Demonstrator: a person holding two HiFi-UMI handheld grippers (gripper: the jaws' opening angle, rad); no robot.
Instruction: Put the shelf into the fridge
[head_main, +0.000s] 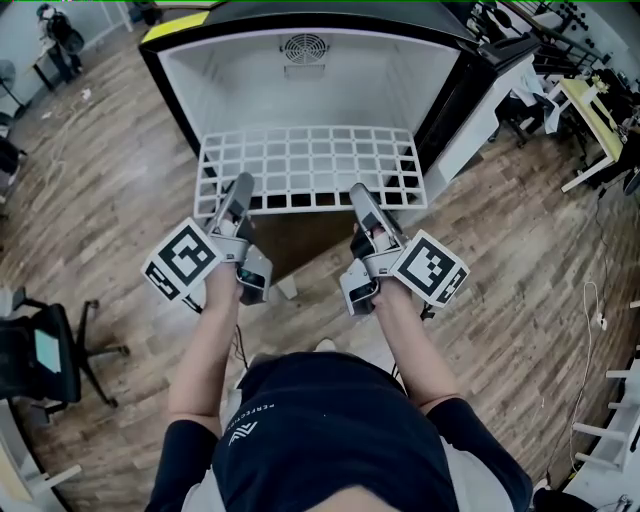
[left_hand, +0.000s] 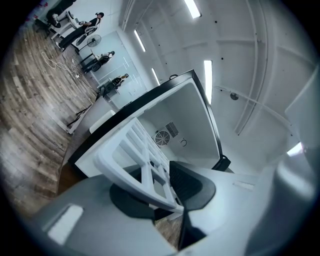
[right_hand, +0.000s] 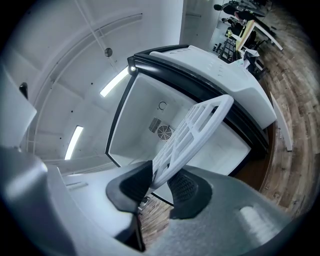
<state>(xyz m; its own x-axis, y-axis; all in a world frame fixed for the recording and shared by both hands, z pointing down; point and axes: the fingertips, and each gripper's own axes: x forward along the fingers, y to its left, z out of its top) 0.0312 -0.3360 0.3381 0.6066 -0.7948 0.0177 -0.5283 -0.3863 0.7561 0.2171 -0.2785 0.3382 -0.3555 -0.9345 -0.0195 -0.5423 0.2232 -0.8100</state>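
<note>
Wood-plank floor (head_main: 110, 190) spreads under the person's forearms. Nearest, the left gripper (head_main: 238, 190) and right gripper (head_main: 360, 195) each have their jaws clamped on the near edge of the white grid shelf (head_main: 310, 160), held roughly level. Farther on, its far edge reaches into the open fridge (head_main: 200, 80), whose back wall carries a round fan (head_main: 304, 47).

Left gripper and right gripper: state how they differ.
The left gripper clamps the front edge of the shelf close to its left corner; the right gripper clamps it farther in from the right corner. The left gripper's marker cube sits on its left, the right gripper's on its right. Both are shut on the shelf, facing the fridge.
</note>
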